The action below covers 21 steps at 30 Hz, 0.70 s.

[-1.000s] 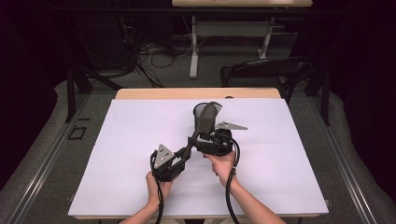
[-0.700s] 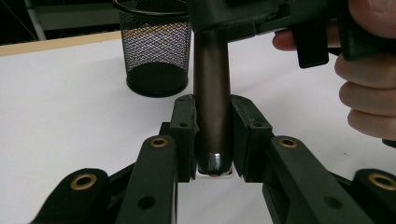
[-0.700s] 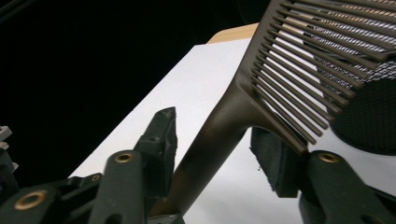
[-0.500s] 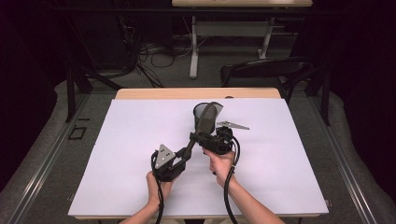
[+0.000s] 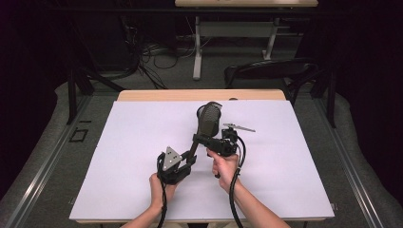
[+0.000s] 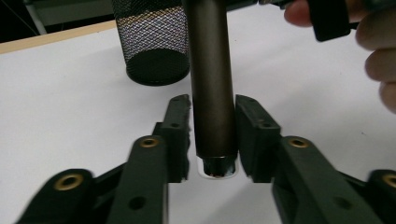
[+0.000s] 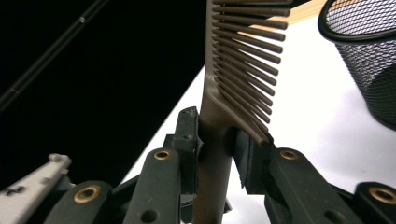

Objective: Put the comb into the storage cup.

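Note:
A dark brown comb with a long round handle is held above the white table between both grippers. My right gripper has just been closing and is now shut on the comb's spine, right below the teeth. My left gripper has just been opening. The handle's end stands between its pads, which sit close on either side without pressing. In the high view the left gripper points up and right, and the right gripper points left.
A black wire mesh cup stands on the white table sheet just behind the grippers, close to the comb's teeth. Fingers of the right hand show at the edge. A dark chair stands beyond the far table edge.
Both hands have kept their places. The comb stays between the two grippers. The earlier high views are too small to show the jaws moving.

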### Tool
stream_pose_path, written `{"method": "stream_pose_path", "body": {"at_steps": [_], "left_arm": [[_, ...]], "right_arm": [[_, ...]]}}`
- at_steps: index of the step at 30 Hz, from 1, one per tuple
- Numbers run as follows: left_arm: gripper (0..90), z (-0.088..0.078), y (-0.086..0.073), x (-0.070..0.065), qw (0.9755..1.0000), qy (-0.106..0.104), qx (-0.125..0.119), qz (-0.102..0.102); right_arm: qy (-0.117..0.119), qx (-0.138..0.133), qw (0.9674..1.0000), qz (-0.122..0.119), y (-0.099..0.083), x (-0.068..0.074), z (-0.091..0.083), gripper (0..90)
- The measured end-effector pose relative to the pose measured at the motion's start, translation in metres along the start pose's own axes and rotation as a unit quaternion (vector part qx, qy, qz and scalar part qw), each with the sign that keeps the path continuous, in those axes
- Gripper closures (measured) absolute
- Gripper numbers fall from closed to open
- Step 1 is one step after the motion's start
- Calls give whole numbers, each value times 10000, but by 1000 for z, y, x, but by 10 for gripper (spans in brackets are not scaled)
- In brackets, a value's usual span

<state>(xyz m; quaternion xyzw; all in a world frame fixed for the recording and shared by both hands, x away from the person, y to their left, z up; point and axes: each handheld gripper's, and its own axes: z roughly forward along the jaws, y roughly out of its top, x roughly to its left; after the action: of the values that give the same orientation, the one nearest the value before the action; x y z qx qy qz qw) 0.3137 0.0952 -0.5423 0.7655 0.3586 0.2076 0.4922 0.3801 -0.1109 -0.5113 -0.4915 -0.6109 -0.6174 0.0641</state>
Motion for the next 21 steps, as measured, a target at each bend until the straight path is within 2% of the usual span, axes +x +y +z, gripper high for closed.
{"method": "stream_pose_path", "body": {"at_steps": [2,5,13,17,21], "left_arm": [[538,2,0,0,10000,-43,86,19],[427,3,0,0,9998,-74,168,56],[184,4,1,2,9994,-140,323,50],[132,2,1,4,9992,-221,331,40],[85,-1,3,5,9989,-256,378,53]], "right_arm": [[54,-10,10000,35,2,2,-2,730],[93,-63,9999,-48,4,4,-4,731],[-16,-137,9995,-272,9,6,-10,731],[-107,-169,9990,-393,11,6,-14,731],[-266,-181,9972,-670,13,8,-18,731]]}}
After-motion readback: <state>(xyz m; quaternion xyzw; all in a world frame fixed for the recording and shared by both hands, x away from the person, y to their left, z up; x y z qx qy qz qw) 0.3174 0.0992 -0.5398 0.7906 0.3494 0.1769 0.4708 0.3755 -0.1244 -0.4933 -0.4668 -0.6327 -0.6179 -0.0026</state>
